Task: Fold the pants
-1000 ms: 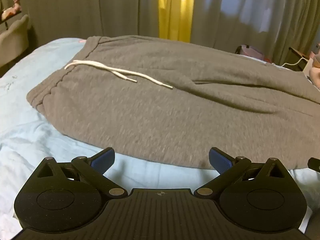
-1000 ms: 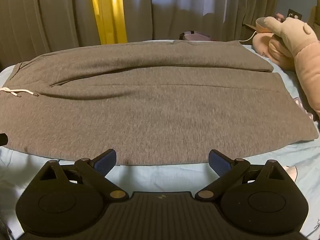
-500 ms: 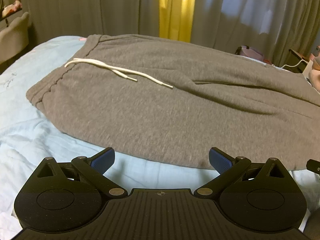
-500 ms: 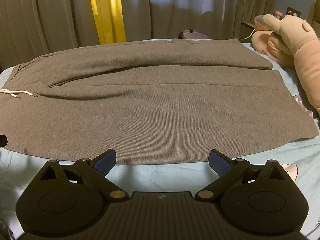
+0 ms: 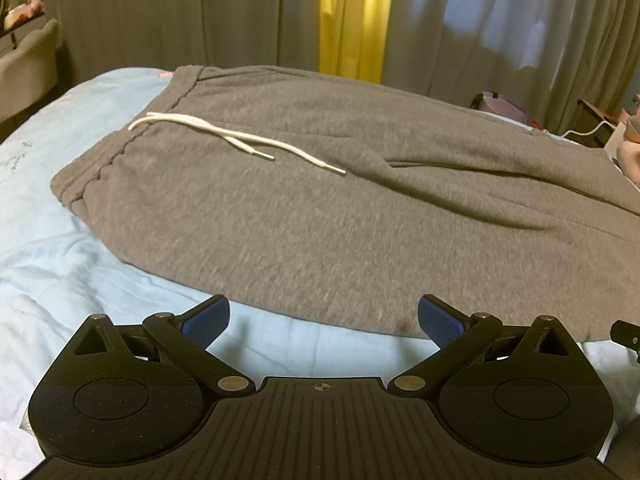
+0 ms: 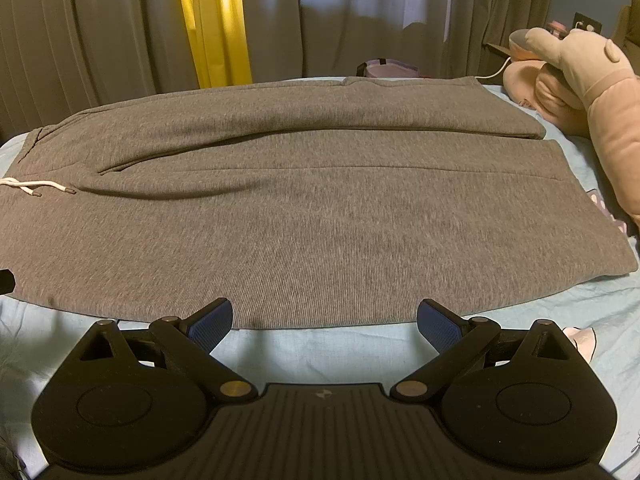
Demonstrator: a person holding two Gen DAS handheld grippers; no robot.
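Observation:
Grey sweatpants (image 5: pixel 320 208) lie flat across a light blue bed, waistband to the left with a white drawstring (image 5: pixel 240 142) on top. In the right wrist view the pants (image 6: pixel 320 220) stretch left to right, one leg laid beside the other, cuffs at the right. My left gripper (image 5: pixel 323 320) is open, just short of the near edge by the waist end. My right gripper (image 6: pixel 324 320) is open too, its blue pads at the near edge of the leg part. Neither holds anything.
The light blue bed sheet (image 5: pixel 60 240) surrounds the pants. A pink plush toy (image 6: pixel 580 92) lies at the right end of the bed. Grey and yellow curtains (image 6: pixel 216 20) hang behind. A chair (image 5: pixel 24 60) stands at far left.
Both grippers have crept slightly forward toward the near edge of the pants; both stay open and the pants have not moved.

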